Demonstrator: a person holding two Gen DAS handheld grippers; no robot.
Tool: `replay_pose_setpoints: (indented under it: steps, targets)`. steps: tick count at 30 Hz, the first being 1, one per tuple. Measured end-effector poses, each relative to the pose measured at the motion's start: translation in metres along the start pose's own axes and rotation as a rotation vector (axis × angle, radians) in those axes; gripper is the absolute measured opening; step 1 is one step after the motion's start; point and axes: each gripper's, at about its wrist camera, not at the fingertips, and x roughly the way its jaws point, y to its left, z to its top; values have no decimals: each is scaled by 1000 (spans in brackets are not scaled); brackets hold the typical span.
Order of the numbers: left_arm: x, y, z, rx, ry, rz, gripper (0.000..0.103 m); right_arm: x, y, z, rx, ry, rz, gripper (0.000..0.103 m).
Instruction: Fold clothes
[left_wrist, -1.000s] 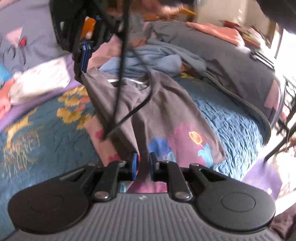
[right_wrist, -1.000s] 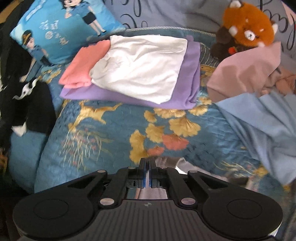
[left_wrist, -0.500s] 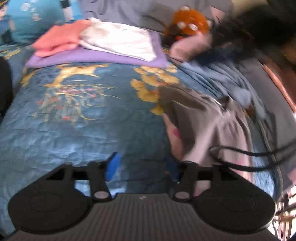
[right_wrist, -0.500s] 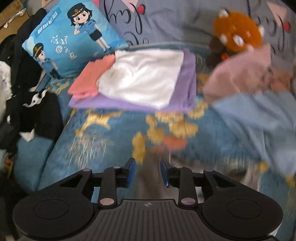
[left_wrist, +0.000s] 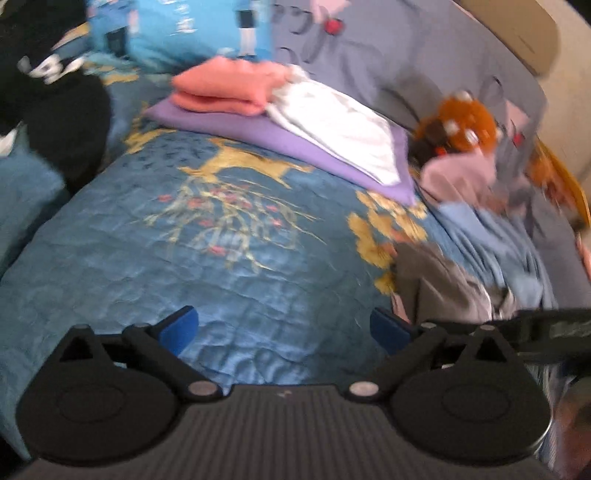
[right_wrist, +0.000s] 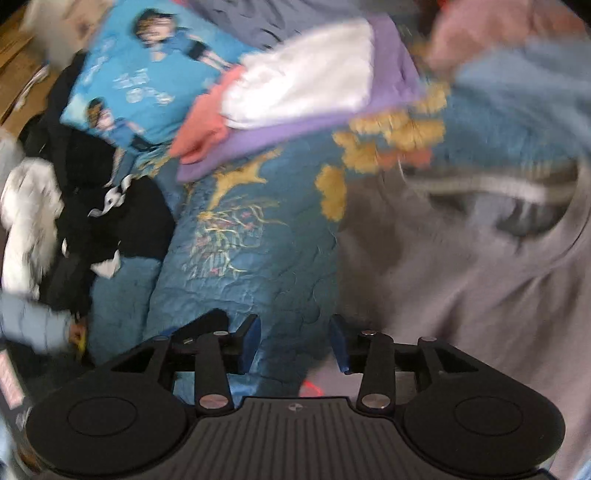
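A grey T-shirt (right_wrist: 461, 280) lies spread on the blue bedspread (right_wrist: 251, 266), filling the right half of the right wrist view; its collar is toward the top right. In the left wrist view the same grey T-shirt (left_wrist: 439, 284) shows crumpled at the right. My left gripper (left_wrist: 282, 325) hangs over bare bedspread (left_wrist: 236, 266), its jaws opening wide with nothing between them. My right gripper (right_wrist: 295, 341) is at the shirt's left edge, jaws opening, only bedspread and the shirt's edge showing in the gap. The pads press on nothing.
A folded stack of purple (left_wrist: 295, 136), white and coral clothes lies at the back. Beside it sit a blue cartoon pillow (right_wrist: 147, 81), an orange plush toy (left_wrist: 461, 122), pink and light-blue garments (left_wrist: 491, 236), and black clothing (right_wrist: 110, 214) at the left. A sleeve (right_wrist: 33, 325) shows at lower left.
Both grippers let go of the grey T-shirt and opened. The left one swung left and rolled, now facing the bedspread. The right one sank toward the bed and the shirt dropped flat.
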Motion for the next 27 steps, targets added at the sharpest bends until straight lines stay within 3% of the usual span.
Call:
replay_pose_setpoints:
  steps: [2,4,8,11,14,18,21,24,27]
  targets:
    - [1,5,2,-29,7,0,101,23,-16,2,128,77,67,41]
    - [1,8,3,-37,7,3,101,29,-23,1,221,97,133,38]
    - [-2,4,1,-2,-19,11,102,-20,-14,-4,196,-137,182,39]
    - [1,1,1,6,0,3,102,-50,-14,-10,159,-213,73,46]
    - [2,-1,-1,19,2,-12,102,-48,-23,-21,147,-197,-33,53]
    - [2,-7,-3,56,0,2,102,-4,-42,-33,223,20,79,57]
    - [2,-9,-5,70,3,10,102,-21,-49,-40,242,-38,208,55]
    - [3,-8,-5,62,12,6,102,-63,-77,-47,364,-157,257,55]
    - [5,-15,-7,105,35,-36,102,-111,-112,-60,389,-271,162,60]
